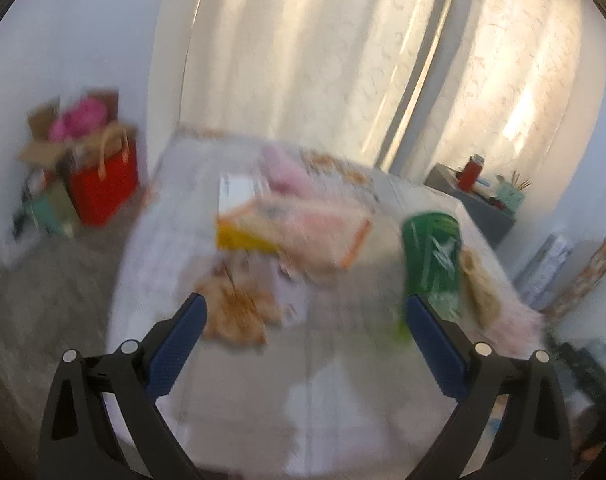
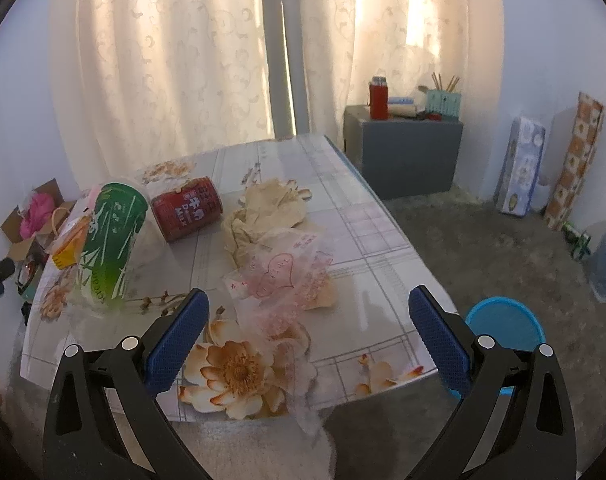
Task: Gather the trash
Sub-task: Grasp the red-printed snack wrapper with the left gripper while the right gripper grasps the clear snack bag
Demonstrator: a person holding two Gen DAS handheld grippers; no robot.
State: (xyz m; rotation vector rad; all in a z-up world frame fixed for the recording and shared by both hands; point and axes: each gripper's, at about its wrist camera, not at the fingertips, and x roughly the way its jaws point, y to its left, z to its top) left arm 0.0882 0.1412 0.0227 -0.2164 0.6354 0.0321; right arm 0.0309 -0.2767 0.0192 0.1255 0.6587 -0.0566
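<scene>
While both hand-held grippers stand wide and hold nothing, the pink plastic bag (image 2: 281, 284) lies on the table (image 2: 383, 248) just ahead of the right hand-held gripper (image 2: 309, 312), left of its centreline, making the right the nearer one.

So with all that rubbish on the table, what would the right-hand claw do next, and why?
Probably ease the open right gripper forward and down onto the clear pink-printed plastic bag. It is the nearest trash, lying between the fingers' line, ahead of the crumpled paper, red can and green cup.
</scene>
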